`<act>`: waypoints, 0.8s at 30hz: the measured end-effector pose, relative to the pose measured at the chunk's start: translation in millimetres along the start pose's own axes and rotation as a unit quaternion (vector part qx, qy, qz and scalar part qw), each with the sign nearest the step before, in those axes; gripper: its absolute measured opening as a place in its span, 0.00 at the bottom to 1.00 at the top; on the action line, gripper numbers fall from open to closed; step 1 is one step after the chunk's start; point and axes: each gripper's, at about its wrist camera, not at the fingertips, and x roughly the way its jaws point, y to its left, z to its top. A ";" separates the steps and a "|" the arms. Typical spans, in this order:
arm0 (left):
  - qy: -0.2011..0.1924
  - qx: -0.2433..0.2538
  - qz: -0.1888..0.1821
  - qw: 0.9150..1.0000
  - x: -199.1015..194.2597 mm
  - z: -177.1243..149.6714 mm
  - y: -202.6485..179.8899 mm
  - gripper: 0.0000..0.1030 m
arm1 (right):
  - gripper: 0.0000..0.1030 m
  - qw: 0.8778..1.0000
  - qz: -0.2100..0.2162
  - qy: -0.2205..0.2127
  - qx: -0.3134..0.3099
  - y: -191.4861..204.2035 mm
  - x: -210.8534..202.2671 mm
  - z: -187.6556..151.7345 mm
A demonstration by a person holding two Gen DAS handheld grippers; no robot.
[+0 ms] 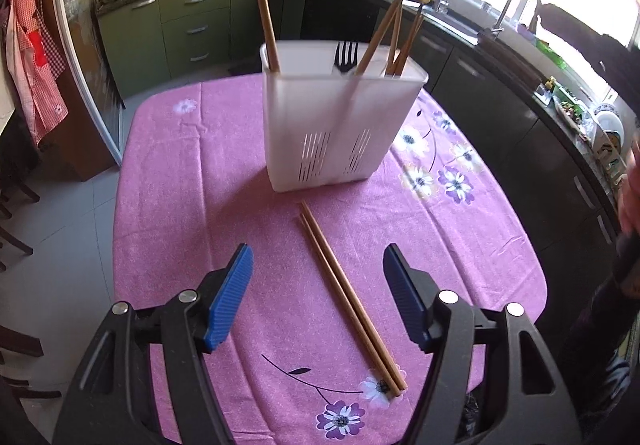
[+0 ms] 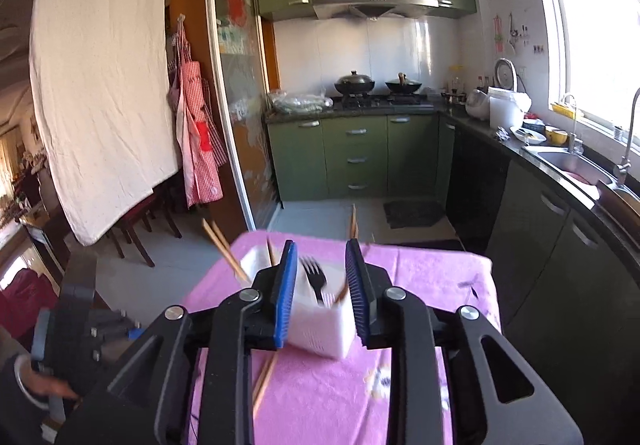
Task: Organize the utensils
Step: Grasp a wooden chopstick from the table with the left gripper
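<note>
Black arms and blue ribbed pads of the left hand-held gripper [image 1: 318,295] fill the bottom of the left wrist view, with the jaws spread wide apart and holding nothing. Between them, in the lower middle of the frame, a pair of wooden chopsticks [image 1: 352,303] lies flat on the pink flowered tablecloth of the table [image 1: 200,185], the two sticks side by side and touching, running from the centre down toward the lower right. They look light, thin, stiff and smooth, so they are likely to roll or slip apart. A grip across both sticks near their middle seems safest. Above them, in the upper centre, stands a white plastic utensil holder [image 1: 340,125] with slotted sides. It holds a black fork [image 1: 346,57] and several upright chopsticks: one at its left end and a cluster leaning at its right.

Blue pads of the right hand-held gripper [image 2: 322,293] sit in the lower centre of the right wrist view, parted by a moderate gap and clamped on nothing. Through the gap the white holder [image 2: 320,329] shows, slightly blurred, with the fork [image 2: 314,275] standing in it. The loose chopsticks [image 2: 264,381] peek out at the lower centre, mostly hidden behind the gripper's left arm. At the far lower left the other hand-held gripper is dimly visible.
</note>
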 end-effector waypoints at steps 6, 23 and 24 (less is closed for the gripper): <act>0.060 -0.029 0.007 0.998 51.7 -4.8 0.4 0.61 | 0.25 0.998 -0.030 0.062 0.009 -11.2 3.7 -72.9; 0.125 -0.073 0.034 0.989 118.9 -6.7 1.1 0.31 | 0.25 0.988 0.004 0.133 0.073 -44.6 43.7 -135.9; 0.128 -0.073 0.037 0.988 120.2 -7.0 0.8 0.30 | 0.25 0.988 0.005 0.133 0.074 -43.7 44.0 -135.1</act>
